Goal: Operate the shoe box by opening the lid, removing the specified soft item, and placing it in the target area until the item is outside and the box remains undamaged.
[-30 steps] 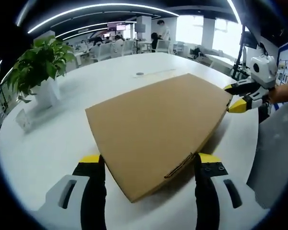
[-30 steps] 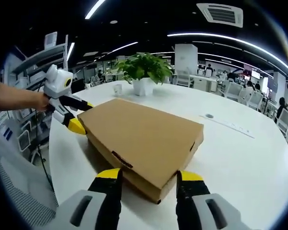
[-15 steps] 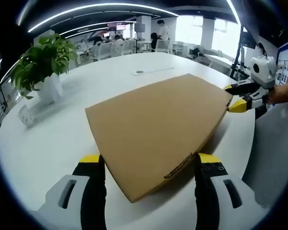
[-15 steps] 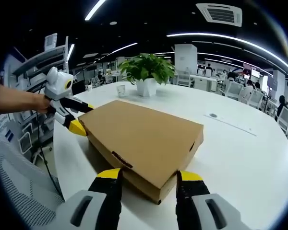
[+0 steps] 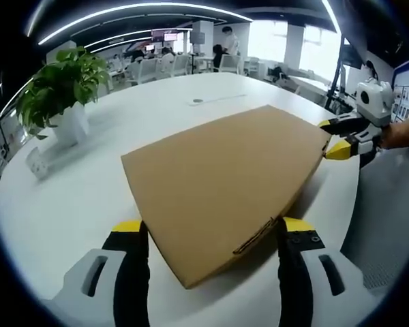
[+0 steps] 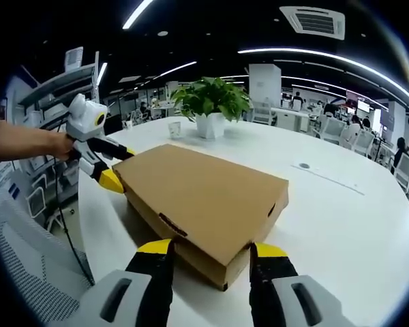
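One flat brown cardboard shoe box (image 5: 221,180), lid down, lies on the round white worktop (image 5: 68,197); left tongs (image 5: 211,235) and right tongs (image 6: 208,255), both spread apart, straddle opposite corners; one potted green plant (image 6: 211,109) stands beyond.

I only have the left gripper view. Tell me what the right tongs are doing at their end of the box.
Observer: In the right gripper view, the right tongs are open, with one jaw on each side of the box corner.
Operator: Check the walls there for openings.
Observer: A small slot is cut in the wall right of that corner.
Operator: Report my left tongs from there.
Observer: A hand holds the left tongs at the far corner.
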`<action>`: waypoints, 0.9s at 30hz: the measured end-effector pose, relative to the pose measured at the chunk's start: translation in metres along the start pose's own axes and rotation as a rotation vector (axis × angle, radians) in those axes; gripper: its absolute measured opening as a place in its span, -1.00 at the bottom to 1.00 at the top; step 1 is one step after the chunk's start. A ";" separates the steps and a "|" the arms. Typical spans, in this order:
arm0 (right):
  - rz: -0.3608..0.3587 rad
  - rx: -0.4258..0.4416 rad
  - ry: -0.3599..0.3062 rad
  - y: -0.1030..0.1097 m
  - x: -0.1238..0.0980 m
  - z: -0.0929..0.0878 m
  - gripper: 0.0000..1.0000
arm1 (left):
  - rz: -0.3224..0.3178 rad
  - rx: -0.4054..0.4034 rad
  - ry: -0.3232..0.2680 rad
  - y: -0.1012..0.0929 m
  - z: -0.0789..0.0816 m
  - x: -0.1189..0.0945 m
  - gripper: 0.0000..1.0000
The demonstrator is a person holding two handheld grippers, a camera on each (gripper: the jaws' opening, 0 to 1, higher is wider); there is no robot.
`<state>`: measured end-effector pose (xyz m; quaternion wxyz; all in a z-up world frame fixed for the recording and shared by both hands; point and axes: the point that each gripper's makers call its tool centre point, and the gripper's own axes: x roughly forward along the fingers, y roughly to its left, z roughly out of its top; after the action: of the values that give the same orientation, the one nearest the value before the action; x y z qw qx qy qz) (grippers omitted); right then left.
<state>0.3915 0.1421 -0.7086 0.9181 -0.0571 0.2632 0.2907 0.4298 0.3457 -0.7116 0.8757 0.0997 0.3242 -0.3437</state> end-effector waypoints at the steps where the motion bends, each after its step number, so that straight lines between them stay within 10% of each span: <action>1: -0.001 0.000 -0.005 0.000 -0.001 0.001 -0.20 | -0.001 -0.002 -0.003 0.000 0.001 0.000 0.55; 27: 0.042 0.070 -0.040 -0.001 -0.021 0.038 -0.18 | -0.021 -0.092 -0.093 -0.003 0.032 -0.019 0.72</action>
<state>0.3946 0.1404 -0.6650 0.9183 -0.0135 0.2562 0.3014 0.4333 0.3411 -0.6746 0.8898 0.0401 0.2996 -0.3420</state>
